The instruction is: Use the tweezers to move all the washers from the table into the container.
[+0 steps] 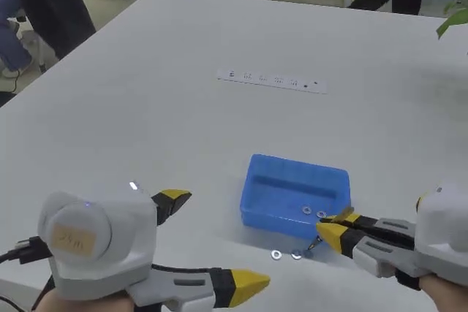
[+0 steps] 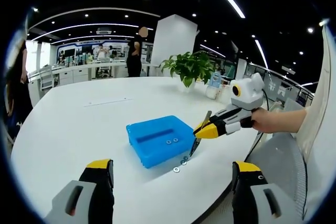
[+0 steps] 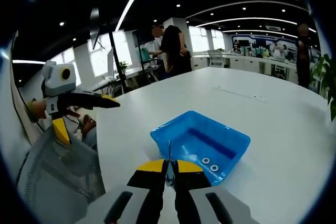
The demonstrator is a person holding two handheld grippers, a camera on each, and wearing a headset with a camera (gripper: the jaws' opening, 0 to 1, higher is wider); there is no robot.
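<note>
A blue container (image 1: pixel 296 180) sits on the white table and holds two washers (image 1: pixel 314 212). Two more washers (image 1: pixel 286 255) lie on the table just in front of it. My right gripper (image 1: pixel 330 227) is shut on thin tweezers (image 1: pixel 314 243), whose tips point down beside the container's near wall, close to the loose washers. In the right gripper view the tweezers (image 3: pixel 169 157) stick out between the shut jaws toward the container (image 3: pixel 178 139). My left gripper (image 1: pixel 216 239) is open and holds nothing, at the near left. The left gripper view shows the loose washers (image 2: pixel 180 166) ahead of the open jaws.
A pale strip (image 1: pixel 272 80) with small marks lies flat further back on the table (image 1: pixel 146 107). People stand beyond the far edge. A potted plant (image 2: pixel 190 69) stands at the table's far side in the left gripper view.
</note>
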